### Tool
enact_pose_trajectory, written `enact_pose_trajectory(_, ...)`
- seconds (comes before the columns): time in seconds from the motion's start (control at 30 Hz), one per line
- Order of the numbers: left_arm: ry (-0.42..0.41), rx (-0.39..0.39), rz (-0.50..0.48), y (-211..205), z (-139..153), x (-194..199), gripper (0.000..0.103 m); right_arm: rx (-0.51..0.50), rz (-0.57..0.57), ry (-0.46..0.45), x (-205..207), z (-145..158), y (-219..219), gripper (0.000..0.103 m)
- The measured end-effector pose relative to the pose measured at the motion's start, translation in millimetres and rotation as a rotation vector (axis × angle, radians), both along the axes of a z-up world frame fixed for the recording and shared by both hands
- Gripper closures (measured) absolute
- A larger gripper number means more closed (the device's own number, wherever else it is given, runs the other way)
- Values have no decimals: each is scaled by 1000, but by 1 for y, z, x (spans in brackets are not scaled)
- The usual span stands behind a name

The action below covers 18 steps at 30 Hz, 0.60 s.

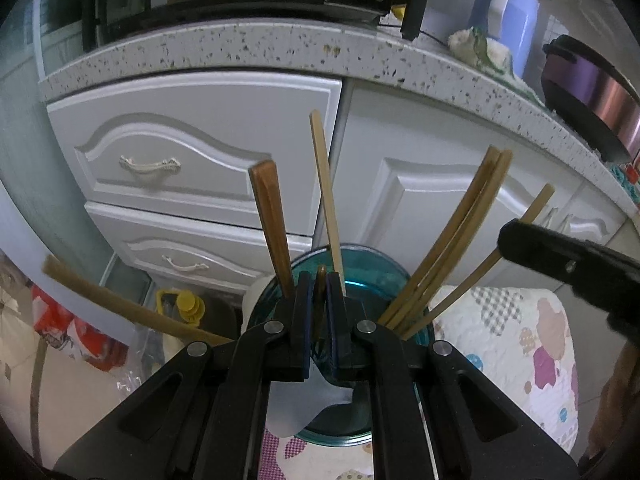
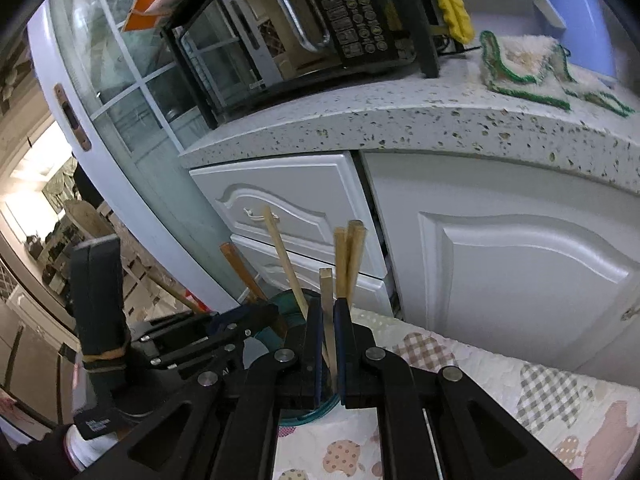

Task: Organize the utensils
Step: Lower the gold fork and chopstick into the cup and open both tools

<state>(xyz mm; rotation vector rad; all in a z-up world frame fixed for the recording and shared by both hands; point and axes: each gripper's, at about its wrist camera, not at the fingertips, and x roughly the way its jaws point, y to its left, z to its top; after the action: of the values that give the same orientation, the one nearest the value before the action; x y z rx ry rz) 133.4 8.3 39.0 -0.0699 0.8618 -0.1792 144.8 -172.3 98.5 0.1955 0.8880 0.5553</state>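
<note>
You are clamping a chopstick in the right hand-held gripper and gripping the teal jar rim with the left hand-held gripper; several chopsticks already stand inside.

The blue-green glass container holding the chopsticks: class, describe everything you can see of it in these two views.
The glass container is round, see-through and teal-tinted, with a thick smooth rim. It stands upright on a patterned quilted cloth in front of white cabinets. Several wooden chopsticks lean fanned out inside it, tips down. The left gripper, shut on a dark stick, hangs over its opening; the right gripper pinches a pale chopstick at its far side. Something pale shows against its near wall; its base is hidden.
</note>
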Motion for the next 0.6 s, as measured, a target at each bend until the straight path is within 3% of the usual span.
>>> enact_pose_trajectory(0.07, 11, -2, 4, 0, -2, 1, 98, -1, 3, 23, 1, -2, -2, 95)
enact_pose_trajectory(0.13, 13, -7, 12, 0, -2, 1, 98, -7, 3, 29, -1, -4, -3, 76)
enact_pose_trajectory(0.27, 17, -23, 17, 2, 1, -3, 89, -19, 9, 25, -9, -5, -7, 74)
enact_pose_trajectory(0.4, 11, -39, 14, 2, 7, -11, 71, -19, -1, 38, -17, -9, -13, 73)
enact_pose_trajectory(0.6, -18, -24, 28, 0, 16, -31, 54, -32, -22, 26, -34, -10, -20, 64)
